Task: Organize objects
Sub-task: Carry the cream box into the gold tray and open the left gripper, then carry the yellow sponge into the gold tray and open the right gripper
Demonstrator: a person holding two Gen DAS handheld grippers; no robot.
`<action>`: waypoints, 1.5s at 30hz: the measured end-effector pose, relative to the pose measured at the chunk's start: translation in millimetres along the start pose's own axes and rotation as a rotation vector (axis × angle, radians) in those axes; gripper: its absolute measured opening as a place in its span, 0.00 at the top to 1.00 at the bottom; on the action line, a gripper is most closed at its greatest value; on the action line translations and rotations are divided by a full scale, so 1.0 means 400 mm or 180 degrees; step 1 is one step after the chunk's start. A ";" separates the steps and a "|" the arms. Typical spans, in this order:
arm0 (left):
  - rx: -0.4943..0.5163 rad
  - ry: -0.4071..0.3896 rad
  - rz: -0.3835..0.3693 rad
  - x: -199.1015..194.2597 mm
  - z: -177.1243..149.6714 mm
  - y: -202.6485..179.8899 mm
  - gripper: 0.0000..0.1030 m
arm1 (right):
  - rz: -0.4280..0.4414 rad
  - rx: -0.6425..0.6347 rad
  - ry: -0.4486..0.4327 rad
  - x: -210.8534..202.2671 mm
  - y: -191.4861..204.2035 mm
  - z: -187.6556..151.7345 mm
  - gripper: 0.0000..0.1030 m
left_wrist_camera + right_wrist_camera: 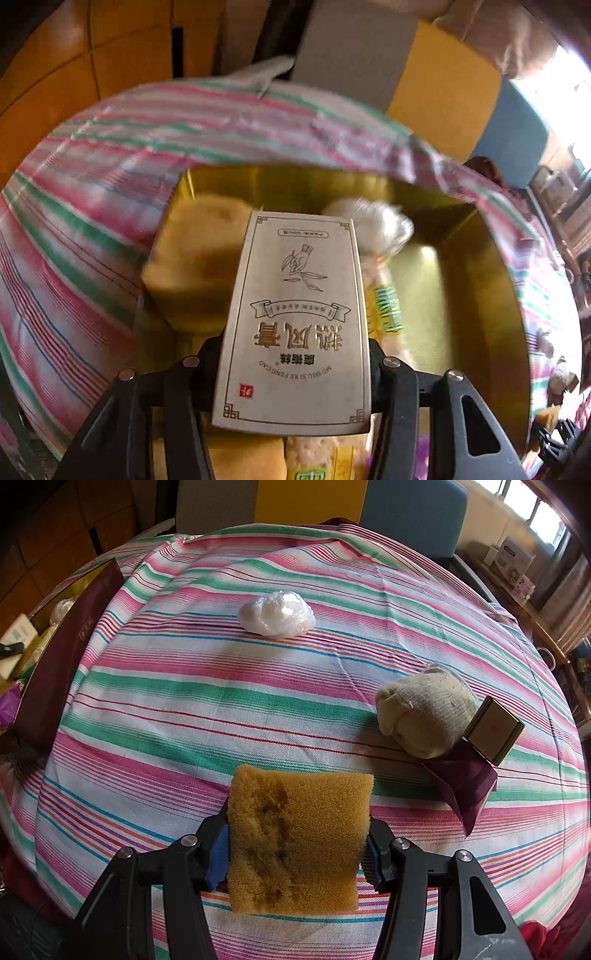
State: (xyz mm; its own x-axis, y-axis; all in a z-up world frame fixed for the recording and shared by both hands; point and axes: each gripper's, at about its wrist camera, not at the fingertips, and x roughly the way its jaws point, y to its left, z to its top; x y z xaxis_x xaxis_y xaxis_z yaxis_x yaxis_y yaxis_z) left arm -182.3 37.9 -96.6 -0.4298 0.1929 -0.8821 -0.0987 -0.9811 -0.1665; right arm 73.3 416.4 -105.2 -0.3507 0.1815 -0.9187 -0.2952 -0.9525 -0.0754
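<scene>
I keep my left gripper [295,365] clamped on the white carton [295,325] above the gold-lined box [480,314] for stowing, while my right gripper [295,845] squeezes the sponge [297,838], waiting.

White carton [295,325] over gold box [480,295] — yellow sponge [295,842] clamped

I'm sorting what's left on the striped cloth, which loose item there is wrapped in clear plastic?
The white plastic-wrapped bundle lying alone at the far middle of the cloth. The rolled sock and small gold box sit together at the right, unwrapped.
</scene>
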 end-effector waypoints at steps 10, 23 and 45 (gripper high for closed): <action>0.0061 -0.0196 0.0025 -0.072 -0.055 -0.011 0.49 | -0.0002 -0.0002 0.0000 0.000 -0.003 0.001 0.44; 0.0312 -0.0920 -0.0081 -0.326 -0.149 -0.038 0.49 | -0.0074 0.0165 0.0002 -0.011 0.002 -0.003 0.46; 0.0161 -0.0755 -0.0198 -0.316 -0.230 0.061 0.49 | 0.0979 -0.0153 -0.0826 -0.200 0.390 0.237 0.46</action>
State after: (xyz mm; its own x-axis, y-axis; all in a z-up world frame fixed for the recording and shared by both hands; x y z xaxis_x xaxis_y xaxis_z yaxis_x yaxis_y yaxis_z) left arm -48.0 -11.8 -29.8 -0.6196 0.2572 -0.7416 -0.1740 -0.9663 -0.1897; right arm -28.9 276.6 -6.7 -0.6307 -0.0640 -0.7734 -0.1016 -0.9812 0.1640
